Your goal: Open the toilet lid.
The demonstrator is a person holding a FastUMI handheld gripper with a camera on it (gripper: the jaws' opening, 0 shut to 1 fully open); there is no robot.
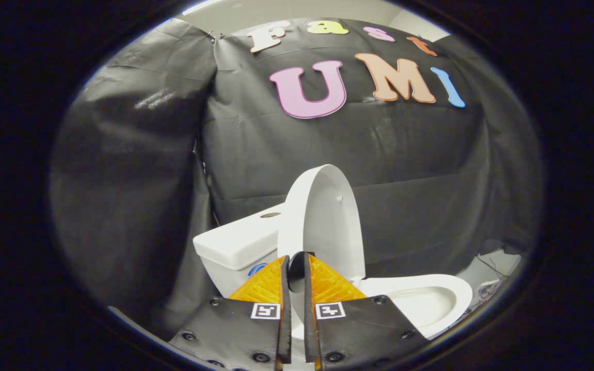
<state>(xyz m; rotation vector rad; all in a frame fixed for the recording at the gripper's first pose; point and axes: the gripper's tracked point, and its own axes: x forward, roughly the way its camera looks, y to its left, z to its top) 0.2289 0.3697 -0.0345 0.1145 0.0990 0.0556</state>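
Observation:
The white toilet lid [323,221] stands raised, nearly upright, leaning back toward the white tank [235,245]. The open bowl and seat [421,301] lie to the right of it. My gripper [297,263] is low in front of the toilet, its fingertips overlapping the lid's lower left edge. The two fingers [266,286] stand almost together with only a thin slit between them, through which a strip of white toilet shows. I cannot tell whether the tips touch the lid. The lid's hinge is hidden behind the fingers.
Black cloth walls close in behind and to the left of the toilet. A patch of pale floor with cables [488,281] shows at the right, beyond the bowl.

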